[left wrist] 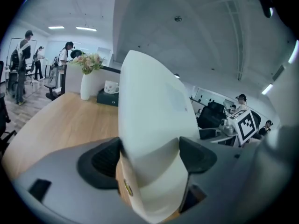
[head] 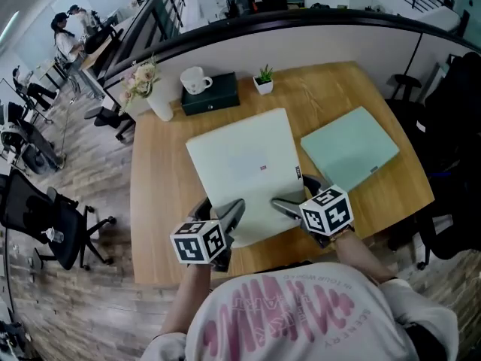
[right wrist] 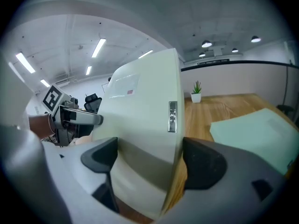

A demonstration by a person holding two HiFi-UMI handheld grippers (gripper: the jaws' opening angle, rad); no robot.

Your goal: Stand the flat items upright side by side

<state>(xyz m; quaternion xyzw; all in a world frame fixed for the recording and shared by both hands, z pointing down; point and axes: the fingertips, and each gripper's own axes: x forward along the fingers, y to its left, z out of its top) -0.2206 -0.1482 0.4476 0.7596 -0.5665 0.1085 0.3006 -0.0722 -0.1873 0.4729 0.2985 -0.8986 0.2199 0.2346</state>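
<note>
**Right gripper clamping the cream-white case**

The right gripper [right wrist: 152,161] is gripping the cream-white flat case [right wrist: 140,111], with both dark jaw pads pressing on its near edge. The case is rising, tilted, from the jaws toward 12 o'clock, and a small metal tag [right wrist: 173,116] is showing near its right border. At 9 o'clock the left gripper [right wrist: 93,120] is meeting the case's other side. At 3 o'clock a pale green flat item [right wrist: 257,132] is lying on the wooden table [right wrist: 224,107]. At 1 o'clock a small potted plant [right wrist: 196,91] is standing at the table's far edge.
</note>
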